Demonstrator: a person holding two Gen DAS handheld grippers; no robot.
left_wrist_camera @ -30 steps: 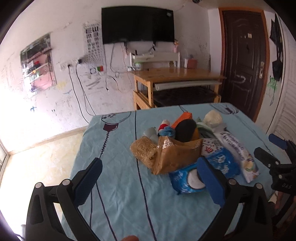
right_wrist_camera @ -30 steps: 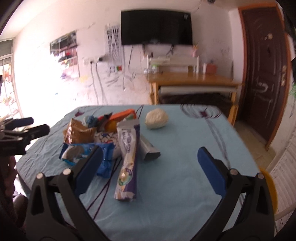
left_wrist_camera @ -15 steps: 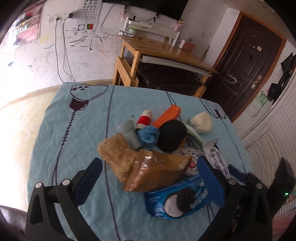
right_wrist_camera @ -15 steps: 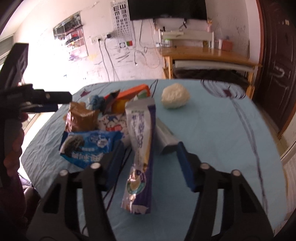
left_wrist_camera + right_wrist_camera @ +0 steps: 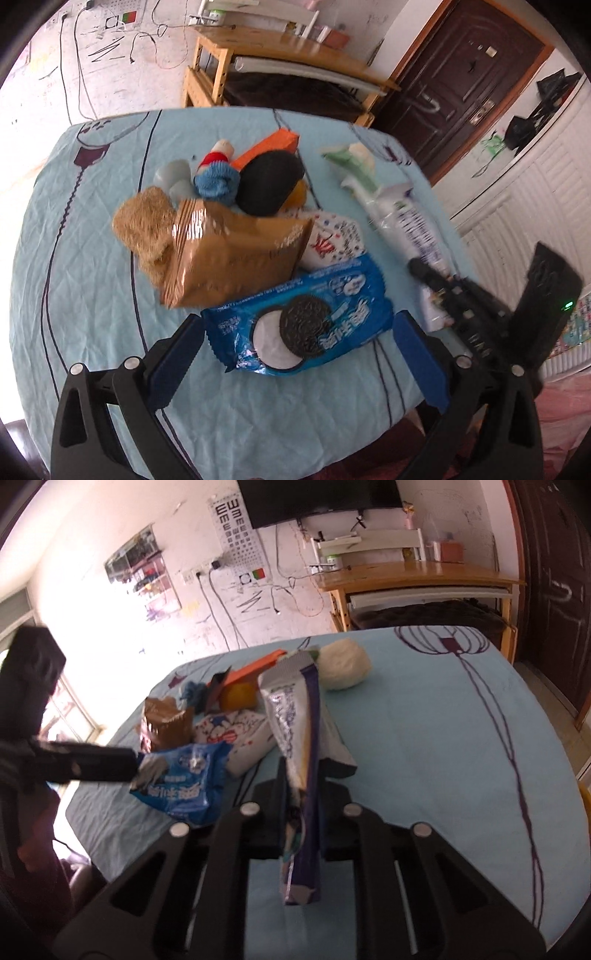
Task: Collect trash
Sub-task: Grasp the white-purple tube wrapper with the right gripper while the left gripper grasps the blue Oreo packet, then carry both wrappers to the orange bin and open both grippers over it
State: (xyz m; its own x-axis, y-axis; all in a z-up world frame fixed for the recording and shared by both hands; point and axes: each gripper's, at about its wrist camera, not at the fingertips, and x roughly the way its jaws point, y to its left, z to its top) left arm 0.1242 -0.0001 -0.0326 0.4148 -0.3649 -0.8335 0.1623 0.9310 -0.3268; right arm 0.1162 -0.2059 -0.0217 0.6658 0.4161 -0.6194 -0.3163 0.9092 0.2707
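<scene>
- Right tool (image 5: 301, 794) is clamped flat on the long silver-and-purple wrapper (image 5: 295, 738). The wrapper runs lengthwise between the jaws, with its near end sticking out toward me and the far end pointing at the far edge of the table (image 5: 443, 738).
- Left tool (image 5: 299, 354) is spread wide and holding nothing. It hangs over the blue cookie packet (image 5: 303, 317), which lies flat near the near edge of the table, right between the two pads but not touched, as far as I can see.
- Rest of the heap sits mid-table: a brown snack bag (image 5: 229, 254) leaning on the cookie packet, a white printed pack (image 5: 332, 240) behind it, and a white crumpled ball (image 5: 343, 664) off toward the far edge.
- My take for the right side: the grip looks solid, but the wrapper is long and floppy, so lift straight up and slow. Its far end seems to rest on a grey box (image 5: 336, 749), and I wouldn't want to drag that along.
- For the left side: the cookie packet is flat and slick, so I'd come down with the pads on either long edge and pinch so the film bunches up. Closing on the flat face would probably just slide off.
- Watch the brown bag. It overlaps the blue packet's far edge, so pulling toward the near edge first should free it without tipping the pile.
- Keep the two tools apart, they're pretty close on that side.
</scene>
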